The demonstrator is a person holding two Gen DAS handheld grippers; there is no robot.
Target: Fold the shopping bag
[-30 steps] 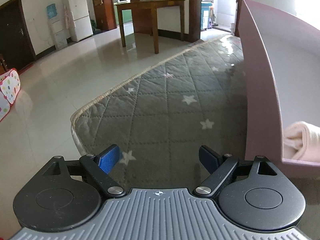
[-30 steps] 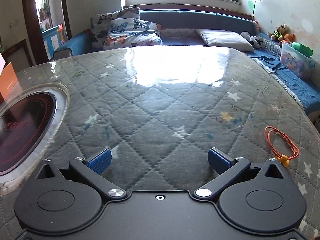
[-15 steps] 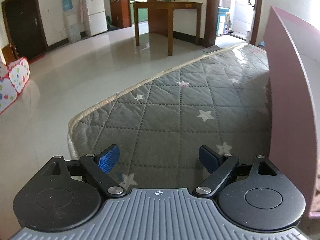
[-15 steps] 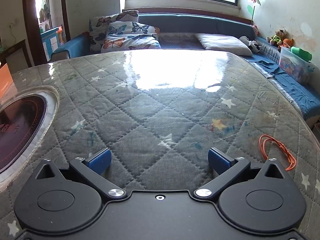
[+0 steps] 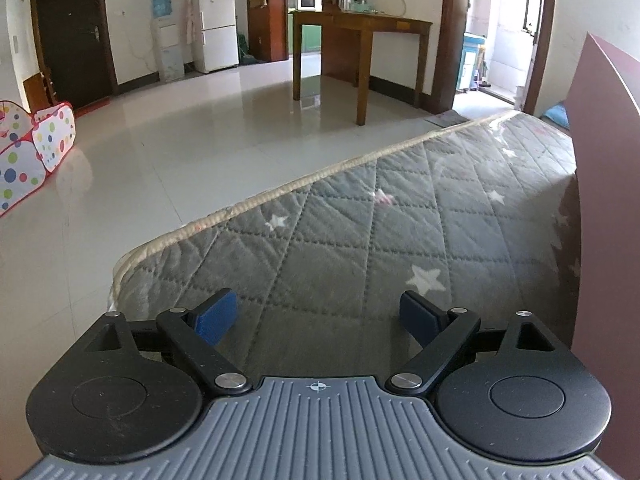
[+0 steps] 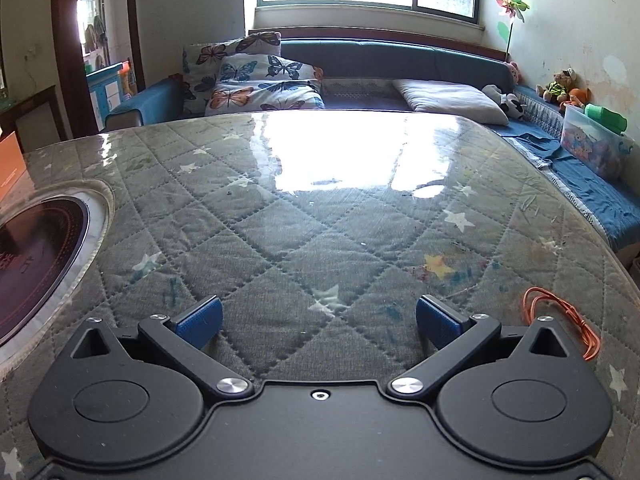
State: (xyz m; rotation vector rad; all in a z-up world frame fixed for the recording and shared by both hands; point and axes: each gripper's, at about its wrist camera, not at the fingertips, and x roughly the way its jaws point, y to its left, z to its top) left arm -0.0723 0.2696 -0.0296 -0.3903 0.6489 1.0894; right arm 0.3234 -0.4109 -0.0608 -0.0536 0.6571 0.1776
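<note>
A pink shopping bag stands upright at the right edge of the left wrist view; only one flat side of it shows. My left gripper hovers over the grey star-quilted table cover, just left of the bag and apart from it. Its jaws are opening and nothing is between them. In the right wrist view the bag is out of sight. My right gripper is open and empty above the same quilted cover.
A round dark hob is set into the table at the left. An orange cord loop lies by the right gripper's right finger. The table's edge drops to a tiled floor. A sofa with cushions lies beyond.
The left wrist view has swung left: the pink bag has slid to the right edge and the cream cloth inside it is gone from sight. The right gripper has barely shifted.
</note>
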